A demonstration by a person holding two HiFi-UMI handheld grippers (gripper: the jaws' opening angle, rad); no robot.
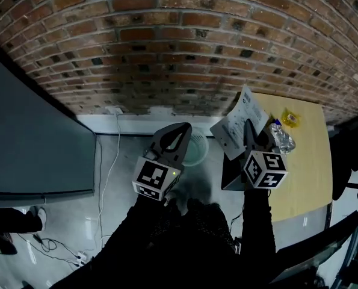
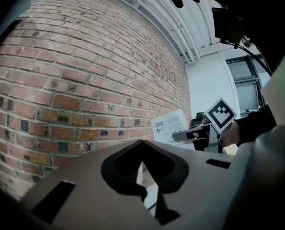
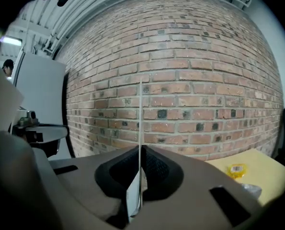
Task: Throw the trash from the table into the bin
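My right gripper is shut on a white printed paper sheet, held over the left edge of the wooden table. In the right gripper view the paper sheet stands edge-on between the pressed jaws of the right gripper. My left gripper hangs over the floor with its jaws together and nothing in them, just left of a white mesh bin that it partly hides. A yellow packet and a crumpled clear wrapper lie on the table's far end.
A brick wall runs along the back. A dark grey panel fills the left. A white cable trails over the floor. A dark object stands against the table's left side, and a black chair is at the far right.
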